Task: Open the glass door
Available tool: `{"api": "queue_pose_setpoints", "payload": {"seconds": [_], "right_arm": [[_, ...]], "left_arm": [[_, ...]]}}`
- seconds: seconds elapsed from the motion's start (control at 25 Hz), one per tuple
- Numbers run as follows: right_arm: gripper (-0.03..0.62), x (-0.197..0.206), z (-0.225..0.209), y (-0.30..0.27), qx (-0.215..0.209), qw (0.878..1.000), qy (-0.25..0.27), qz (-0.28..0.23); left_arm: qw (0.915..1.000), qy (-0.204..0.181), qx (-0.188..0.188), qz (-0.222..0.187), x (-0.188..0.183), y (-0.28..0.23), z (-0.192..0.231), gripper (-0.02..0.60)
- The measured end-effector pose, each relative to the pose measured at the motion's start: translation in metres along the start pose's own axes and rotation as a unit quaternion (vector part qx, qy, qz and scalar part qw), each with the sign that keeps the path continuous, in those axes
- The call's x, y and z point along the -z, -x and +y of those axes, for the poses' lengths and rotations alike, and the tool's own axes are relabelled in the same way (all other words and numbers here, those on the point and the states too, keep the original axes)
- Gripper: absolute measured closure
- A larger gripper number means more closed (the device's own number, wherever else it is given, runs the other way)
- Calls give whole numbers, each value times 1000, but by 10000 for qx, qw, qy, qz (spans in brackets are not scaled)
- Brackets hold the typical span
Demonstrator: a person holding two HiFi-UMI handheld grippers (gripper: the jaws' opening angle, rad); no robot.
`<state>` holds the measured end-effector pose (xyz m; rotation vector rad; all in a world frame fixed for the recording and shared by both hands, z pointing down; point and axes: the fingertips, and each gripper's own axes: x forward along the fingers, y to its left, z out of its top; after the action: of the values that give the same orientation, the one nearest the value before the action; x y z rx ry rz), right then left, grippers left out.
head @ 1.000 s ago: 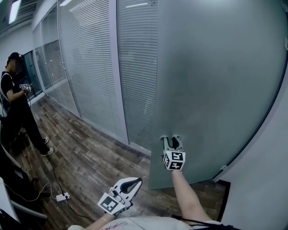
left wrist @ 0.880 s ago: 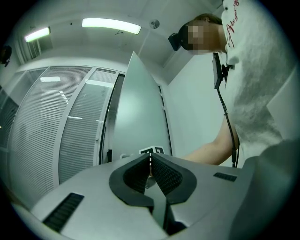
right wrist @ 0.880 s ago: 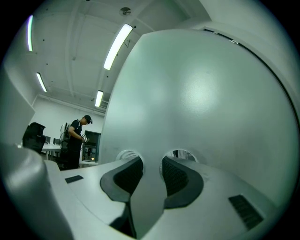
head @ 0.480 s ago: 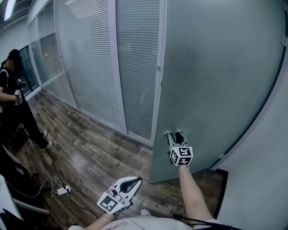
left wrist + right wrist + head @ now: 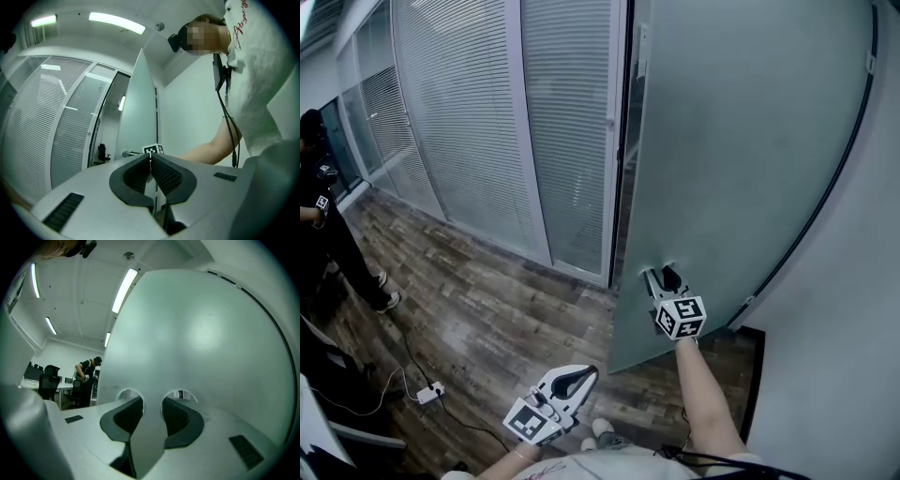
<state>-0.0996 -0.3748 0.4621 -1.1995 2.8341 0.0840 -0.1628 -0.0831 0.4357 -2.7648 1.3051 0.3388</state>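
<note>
— What's changed?
— The glass door (image 5: 750,141), at one o'clock, has swung further open; a dark gap shows along its nine o'clock edge
— And the tools?
— Right tool (image 5: 661,275) pinches the door's handle (image 5: 149,432); left tool (image 5: 586,375), six o'clock, pressed together, empty

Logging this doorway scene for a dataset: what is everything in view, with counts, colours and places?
glass door: one, frosted grey-green, ajar, right of centre
blind-covered panels: several, pale grey, left of the door
floor: one, brown wood-look
power strip: one, white, on floor lower left
bystander: one, in black, far left
door handle: one, grey, between the right fingers
left gripper: one, white, shut, empty
right gripper: one, white, shut on the door handle
</note>
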Motion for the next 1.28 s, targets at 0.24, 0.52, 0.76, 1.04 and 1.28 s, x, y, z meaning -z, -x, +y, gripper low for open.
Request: {"api": "queue_pose_setpoints", "payload": {"seconds": [0.24,0.52,0.76,1.04,1.28], "right_arm": [[465,-5,8,31,-164,9998,41,45],[465,-4,15,67,-329,9994,62,119],[464,-5,19,102,-517,9987,-12,52],[465,-12,22,140,-689,9976,-76,-47],[465,-12,24,175,-847,9964,-81,-30]], "left_arm": [[9990,87,260,348,24,10,-21,558],[9984,-32,401,401,27,6,-51,558],[9989,-70,245,391,32,-5,-86,558],[9994,-40,146,323,32,-13,-137,558],[9998,-61,16,182,27,-15,-162,558]]}}
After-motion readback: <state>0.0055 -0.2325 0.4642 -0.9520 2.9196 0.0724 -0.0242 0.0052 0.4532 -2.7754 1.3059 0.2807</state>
